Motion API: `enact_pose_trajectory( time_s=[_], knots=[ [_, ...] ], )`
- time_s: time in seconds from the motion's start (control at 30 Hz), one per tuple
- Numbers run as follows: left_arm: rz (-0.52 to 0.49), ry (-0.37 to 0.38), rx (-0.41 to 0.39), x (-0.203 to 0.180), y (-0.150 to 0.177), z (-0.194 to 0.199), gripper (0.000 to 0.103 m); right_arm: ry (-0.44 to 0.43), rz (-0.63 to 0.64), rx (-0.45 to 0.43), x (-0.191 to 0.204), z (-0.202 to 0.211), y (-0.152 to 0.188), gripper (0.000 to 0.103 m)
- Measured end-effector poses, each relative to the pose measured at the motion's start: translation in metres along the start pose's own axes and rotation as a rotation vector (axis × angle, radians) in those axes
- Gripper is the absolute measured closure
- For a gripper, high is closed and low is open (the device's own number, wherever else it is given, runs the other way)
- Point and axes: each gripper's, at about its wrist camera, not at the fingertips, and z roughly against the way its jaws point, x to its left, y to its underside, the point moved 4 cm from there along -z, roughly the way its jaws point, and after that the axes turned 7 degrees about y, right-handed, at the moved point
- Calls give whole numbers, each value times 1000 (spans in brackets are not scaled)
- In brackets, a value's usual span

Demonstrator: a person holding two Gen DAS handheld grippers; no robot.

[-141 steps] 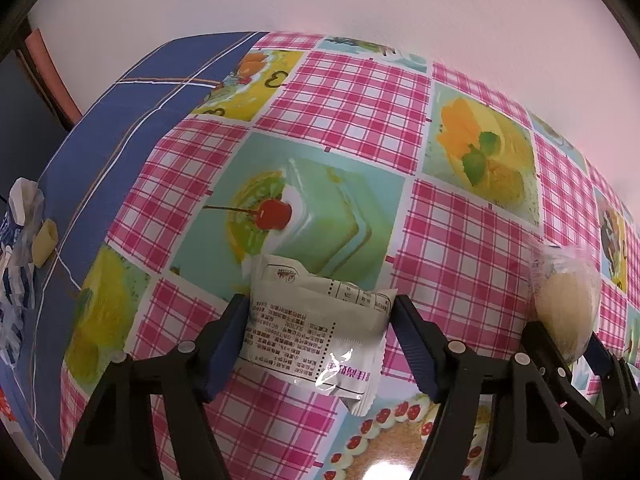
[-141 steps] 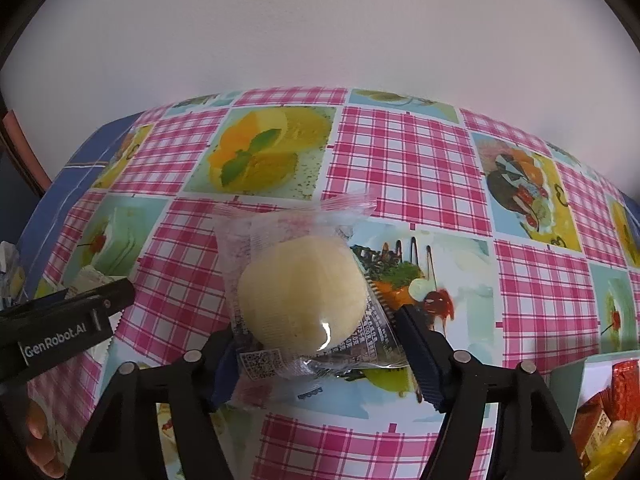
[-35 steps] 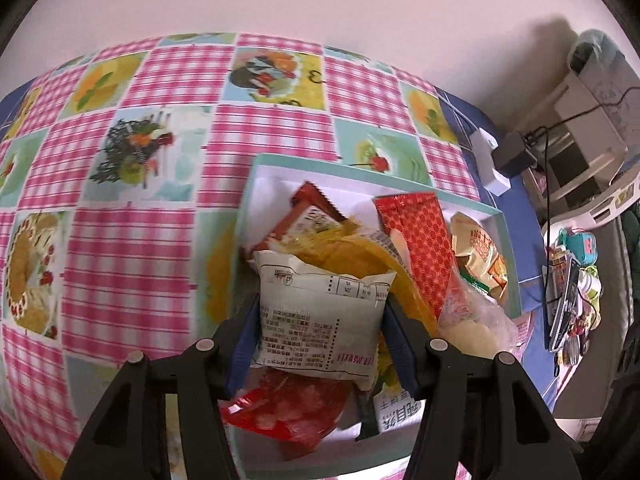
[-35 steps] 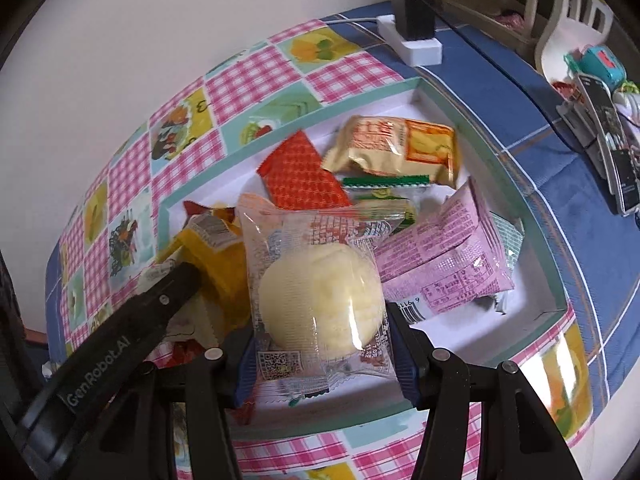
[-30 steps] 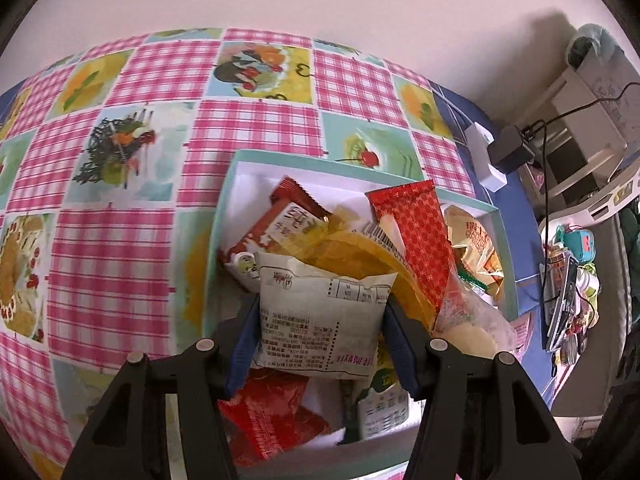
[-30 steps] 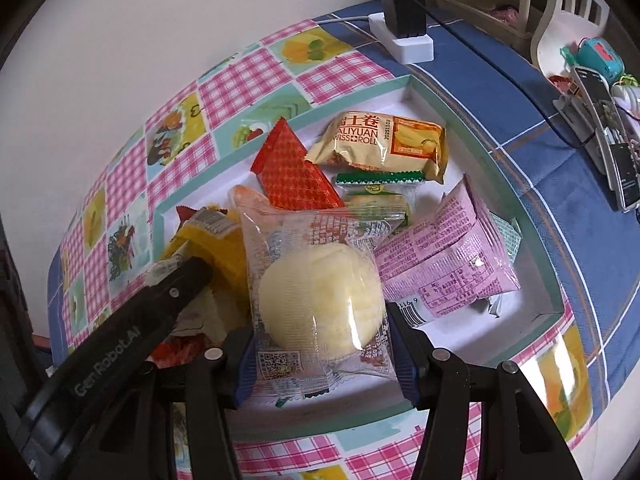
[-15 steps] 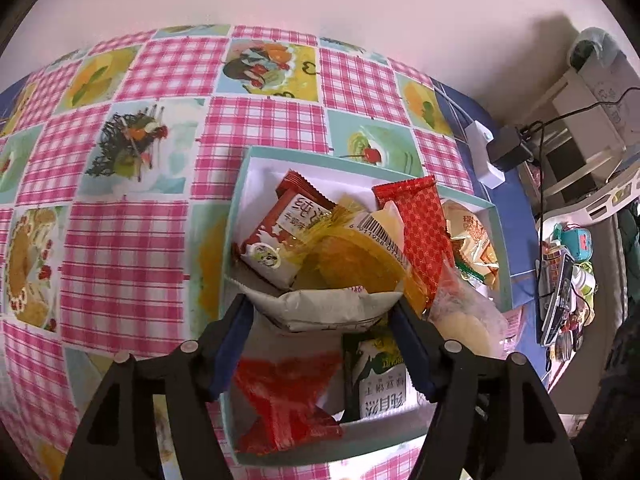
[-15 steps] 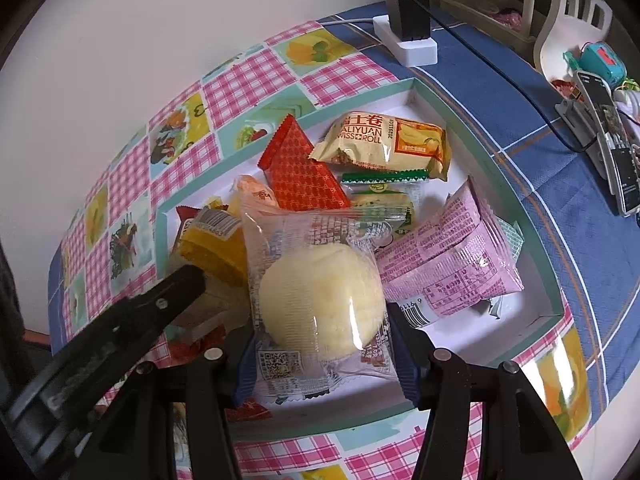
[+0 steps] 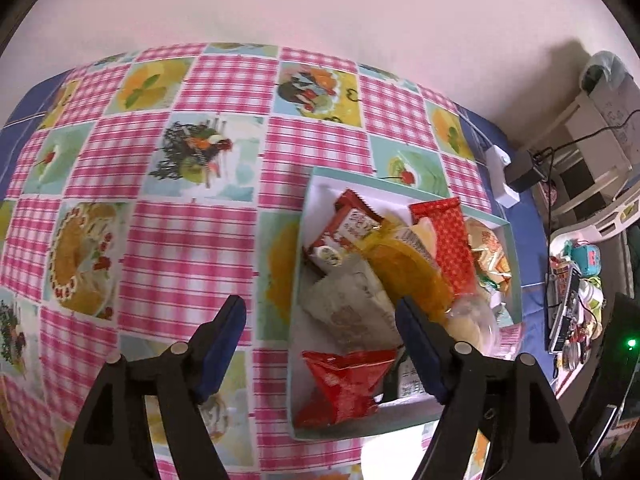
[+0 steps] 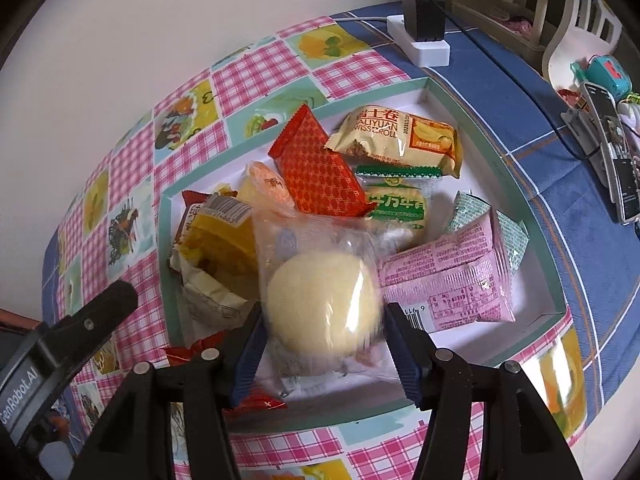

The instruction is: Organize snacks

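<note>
A teal-rimmed white tray [image 9: 297, 280] [image 10: 164, 248] holds several snack packets. My left gripper [image 9: 319, 306] hangs above the tray's left wall. Its jaws are opening, with nothing between them. The white printed packet [image 9: 348, 308] lies loose in the tray, partly behind the right finger. My right gripper [image 10: 322, 320] is over the tray's near side. Its jaws are opening, but the pads still touch the clear-wrapped yellow bun [image 10: 324, 300], which looks blurred. One left-gripper finger [image 10: 96, 316] shows at the lower left of the right wrist view.
In the tray lie a red packet [image 10: 320, 168], a Swiss roll packet [image 10: 400, 136], a pink packet [image 10: 448, 280] and a yellow one [image 10: 220, 244]. A white power strip [image 10: 424, 46] and phones [image 10: 612, 148] sit on the blue cloth to the right. A wall stands behind the checked tablecloth [image 9: 180, 240].
The left gripper opened and the white packet dropped into the tray. That gripper then rose and shifted left. The right gripper stayed over the tray with the bun, its jaws slightly wider.
</note>
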Motion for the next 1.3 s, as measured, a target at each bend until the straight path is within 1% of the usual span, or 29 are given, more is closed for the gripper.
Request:
enact_pose_trajectory(
  time_s=[0.07, 0.17, 0.2, 0.23, 0.27, 0.3, 0.37, 0.47, 0.57, 0.73, 0.77, 0.8, 0.83, 0.93, 0.97, 1.13, 1.3],
  knots=[
    [9, -32, -1, 7, 1, 2, 25, 7, 9, -5, 3, 1, 0, 38],
    [19, -99, -8, 21, 5, 6, 25, 16, 22, -11, 6, 2, 1, 37],
    [22, -126, -11, 27, 6, 8, 24, 17, 27, -13, 7, 2, 2, 35],
    [26, -159, -16, 34, 7, 10, 23, 15, 31, -14, 8, 3, 2, 34],
    [27, -184, -19, 39, 8, 11, 15, 14, 37, -16, 9, 3, 2, 31],
    [28, -206, -24, 44, 9, 13, 13, 16, 43, -19, 11, 3, 3, 30],
    [35, -245, -35, 55, 11, 18, 13, 24, 51, -23, 12, 4, 4, 30],
    [58, -274, -44, 70, 15, 24, 12, 35, 61, -29, 14, 5, 6, 29],
    [74, -297, -51, 80, 20, 28, 12, 40, 77, -43, 19, 6, 9, 25],
    [88, -313, -62, 91, 28, 34, 12, 76, 123, -71, 27, 8, 16, 24],
    [87, -316, -62, 91, 30, 35, 10, 77, 128, -76, 27, 9, 17, 23],
    [86, -318, -63, 92, 32, 36, 3, 69, 137, -79, 30, 9, 21, 18],
    [84, -318, -65, 93, 34, 37, 2, 57, 143, -82, 31, 9, 23, 15],
    [81, -318, -71, 95, 38, 41, 2, 41, 159, -98, 38, 12, 31, 5],
    [80, -317, -74, 95, 40, 42, 2, 37, 167, -105, 41, 13, 33, 0],
    [85, -316, -68, 102, 50, 47, 2, 19, 198, -138, 53, 19, 48, 0],
    [94, -316, -64, 106, 59, 54, 2, 16, 217, -137, 58, 20, 59, 0]
  ],
)
